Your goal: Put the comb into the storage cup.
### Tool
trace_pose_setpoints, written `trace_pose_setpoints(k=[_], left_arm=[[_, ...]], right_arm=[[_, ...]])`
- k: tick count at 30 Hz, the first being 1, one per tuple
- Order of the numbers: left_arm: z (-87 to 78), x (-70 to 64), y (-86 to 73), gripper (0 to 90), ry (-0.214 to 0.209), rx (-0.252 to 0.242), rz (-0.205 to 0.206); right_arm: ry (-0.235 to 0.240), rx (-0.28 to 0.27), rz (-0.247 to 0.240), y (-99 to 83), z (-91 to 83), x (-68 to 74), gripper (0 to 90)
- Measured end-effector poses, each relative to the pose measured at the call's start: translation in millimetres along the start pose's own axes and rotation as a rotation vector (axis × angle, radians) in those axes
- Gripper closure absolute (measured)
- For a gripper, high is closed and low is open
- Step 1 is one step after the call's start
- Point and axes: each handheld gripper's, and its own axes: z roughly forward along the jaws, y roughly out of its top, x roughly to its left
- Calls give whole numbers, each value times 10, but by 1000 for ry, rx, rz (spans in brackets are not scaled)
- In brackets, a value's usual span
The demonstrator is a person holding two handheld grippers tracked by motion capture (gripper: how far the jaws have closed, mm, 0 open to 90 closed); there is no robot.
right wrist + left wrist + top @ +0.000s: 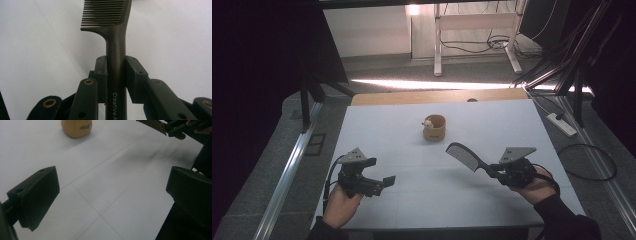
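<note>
A dark comb (464, 156) hangs above the white table (512, 125), its toothed head pointing up and left. My right gripper (498, 173) is shut on its handle. In the right gripper view the comb (115, 37) runs straight up between the two pads, with white lettering on the handle. A tan cup (434, 127) stands upright at the middle back of the table; in the left gripper view the cup (76, 127) sits at the top edge. My left gripper (387, 182) is open at the front left with nothing between its jaws, and its view shows the table between them.
The table's wooden back edge (437, 96) borders grey floor. A power strip (562, 125) and a looped cable (587, 162) lie on the floor to the right. Dark frame legs (307, 100) stand at the left.
</note>
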Motion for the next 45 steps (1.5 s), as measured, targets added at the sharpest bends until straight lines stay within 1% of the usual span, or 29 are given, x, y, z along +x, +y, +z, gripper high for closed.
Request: trace_pose_setpoints(k=[4, 11, 14, 17, 19, 27, 36, 38, 45], left_arm=[[58, -15, 72, 0, -10, 8, 17], [126, -34, 204, 0, -35, 4, 24], [156, -39, 254, 0, -43, 7, 41], [190, -35, 289, 0, -61, 8, 47], [212, -33, 313, 0, -65, 17, 58], [285, -13, 406, 0, -95, 30, 68], [366, -19, 509, 0, -112, 41, 91], [389, -21, 530, 0, -123, 45, 91], [462, -40, 611, 0, -146, 48, 94]], right_arm=[[-1, -14, -10, 10, -17, 14, 728], [-2, -43, -33, 30, -47, 48, 728], [4, -54, -47, 35, -58, 64, 728], [4, -61, -64, 41, -67, 84, 728], [6, -67, -73, 44, -68, 93, 728], [3, -84, -85, 53, -90, 108, 728], [8, -105, -104, 70, -109, 145, 728], [11, -111, -115, 75, -115, 156, 728], [12, -119, -124, 84, -121, 174, 728]])
